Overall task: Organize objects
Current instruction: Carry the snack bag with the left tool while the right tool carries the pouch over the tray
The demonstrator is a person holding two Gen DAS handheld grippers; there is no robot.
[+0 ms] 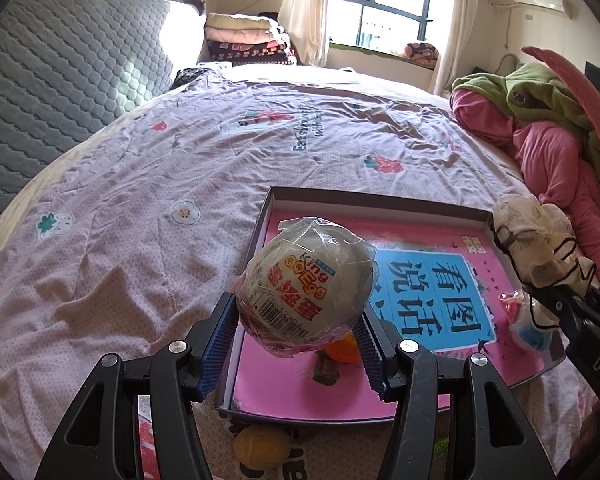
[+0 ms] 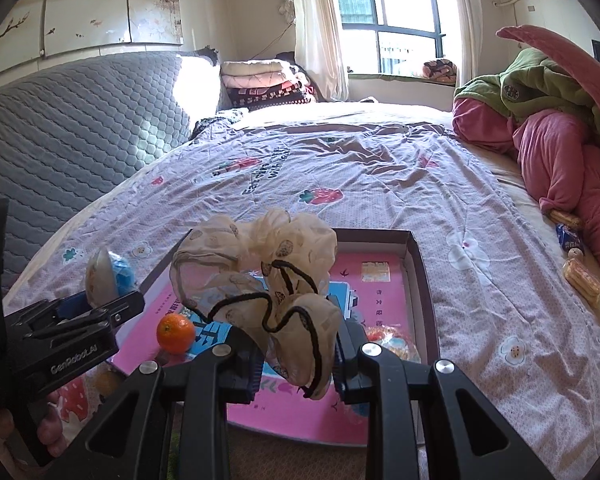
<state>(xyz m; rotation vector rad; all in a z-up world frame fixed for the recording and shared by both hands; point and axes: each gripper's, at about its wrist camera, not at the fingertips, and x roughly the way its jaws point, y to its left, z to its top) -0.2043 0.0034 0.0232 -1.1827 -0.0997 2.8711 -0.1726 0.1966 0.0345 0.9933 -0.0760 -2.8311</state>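
My left gripper (image 1: 300, 332) is shut on a plastic-wrapped toy egg (image 1: 308, 284) and holds it above the near left corner of a shallow cardboard box (image 1: 380, 196) lined with a pink book. My right gripper (image 2: 296, 354) is shut on a cream scrunchie with black trim (image 2: 260, 272) and holds it above the same box (image 2: 418, 264). An orange (image 2: 176, 334) lies in the box; it shows under the egg in the left wrist view (image 1: 344, 350). A small wrapped toy (image 2: 392, 340) lies in the box's right part. The left gripper shows at left in the right wrist view (image 2: 100, 300).
The box sits on a bed with a lilac floral sheet (image 1: 160, 200). A yellow ball (image 1: 262, 446) lies before the box. Pink and green bedding (image 2: 540, 120) is heaped at right, with snack packets (image 2: 576, 264) beside it. A grey quilted headboard (image 2: 80, 120) is at left.
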